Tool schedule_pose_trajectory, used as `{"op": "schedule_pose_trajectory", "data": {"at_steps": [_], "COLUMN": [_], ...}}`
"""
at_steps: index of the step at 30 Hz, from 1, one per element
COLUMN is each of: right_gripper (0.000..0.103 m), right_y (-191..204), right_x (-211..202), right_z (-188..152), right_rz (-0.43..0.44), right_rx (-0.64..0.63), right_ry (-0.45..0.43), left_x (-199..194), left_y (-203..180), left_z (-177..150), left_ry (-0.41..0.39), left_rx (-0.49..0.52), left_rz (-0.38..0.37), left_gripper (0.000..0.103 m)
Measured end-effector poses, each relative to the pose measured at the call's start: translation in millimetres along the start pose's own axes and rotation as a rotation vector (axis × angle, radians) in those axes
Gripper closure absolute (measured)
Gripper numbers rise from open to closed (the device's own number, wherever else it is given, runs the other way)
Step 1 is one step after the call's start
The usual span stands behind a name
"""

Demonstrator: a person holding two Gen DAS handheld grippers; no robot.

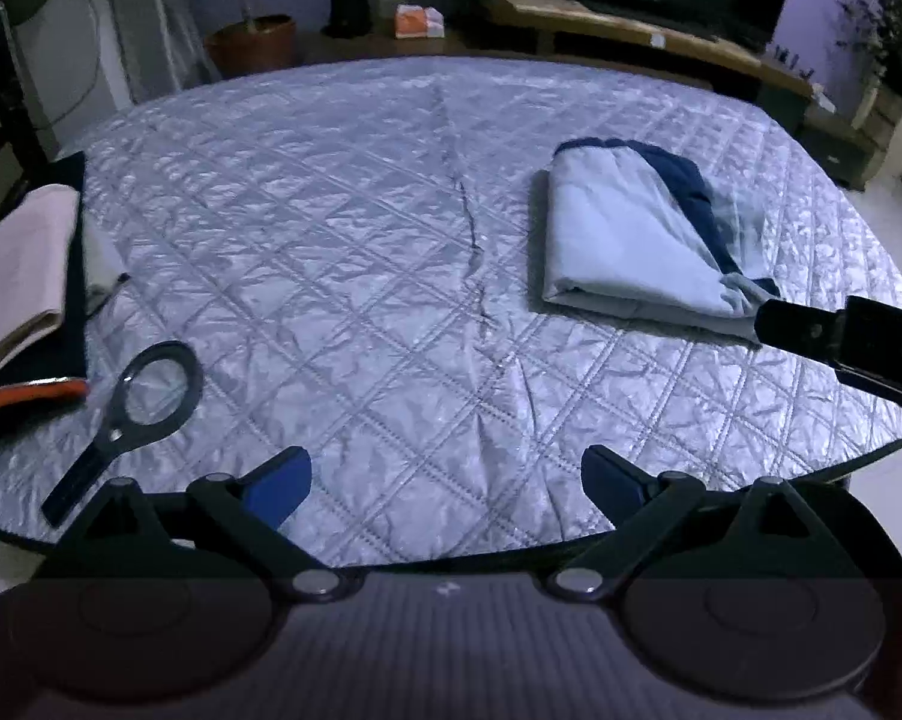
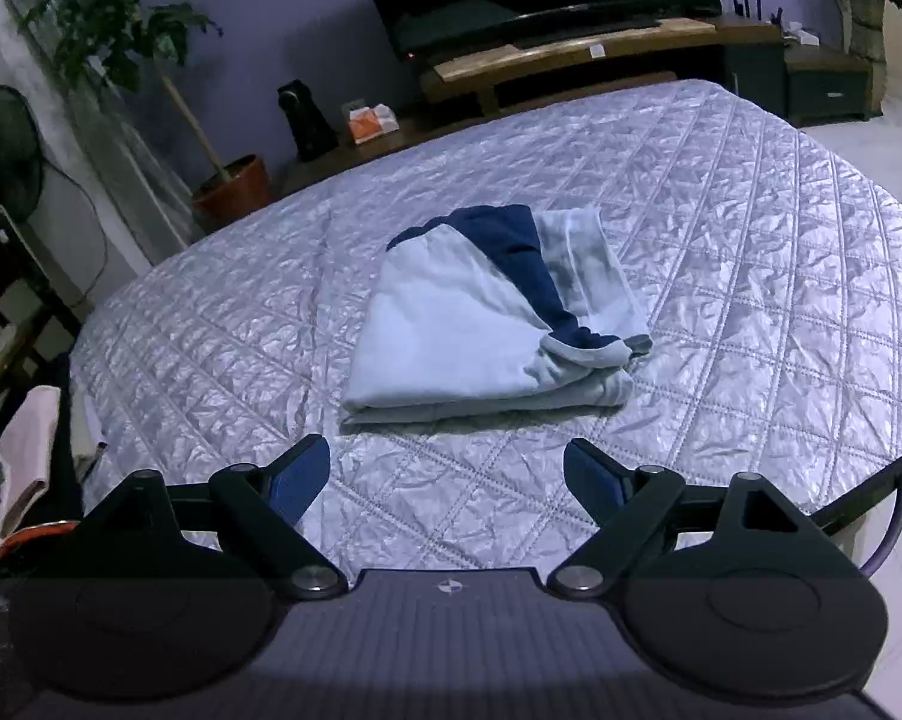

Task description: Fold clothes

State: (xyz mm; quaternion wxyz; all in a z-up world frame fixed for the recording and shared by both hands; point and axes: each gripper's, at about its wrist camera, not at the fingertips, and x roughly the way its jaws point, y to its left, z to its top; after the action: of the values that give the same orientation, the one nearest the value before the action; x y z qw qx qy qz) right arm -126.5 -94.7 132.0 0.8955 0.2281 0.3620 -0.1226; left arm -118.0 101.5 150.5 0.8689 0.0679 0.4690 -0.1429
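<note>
Folded light-blue and navy cotton garment ahead of empty, wide-apart right gripper; left gripper likewise; folding apparently done.

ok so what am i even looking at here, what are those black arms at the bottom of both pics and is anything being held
Those black arms are the fingers of two hand-held grippers that a person carries, one per hand; each has a camera looking out along them. One picture is from the left hand-held gripper, the other from the right hand-held gripper. Both stand open and hold nothing. On the quilted silver cover lies a folded light-blue and navy garment, already folded. At the cover's left edge lie a magnifying glass and a pile of other cloth.
</note>
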Motion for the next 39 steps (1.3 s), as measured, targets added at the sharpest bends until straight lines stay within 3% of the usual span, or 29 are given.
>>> {"op": "schedule_pose_trajectory", "data": {"at_steps": [39], "right_gripper": [0.014], "right_y": [-2.7], "right_x": [2.4], "right_z": [-1.9], "right_rz": [0.020], "right_rx": [-0.038], "right_ry": [0.039], "left_x": [-7.2], "left_y": [-25.5], "left_z": [-17.5], "left_ry": [-0.005], "left_rx": [0.031], "left_rz": [0.038], "left_gripper": [0.005]}}
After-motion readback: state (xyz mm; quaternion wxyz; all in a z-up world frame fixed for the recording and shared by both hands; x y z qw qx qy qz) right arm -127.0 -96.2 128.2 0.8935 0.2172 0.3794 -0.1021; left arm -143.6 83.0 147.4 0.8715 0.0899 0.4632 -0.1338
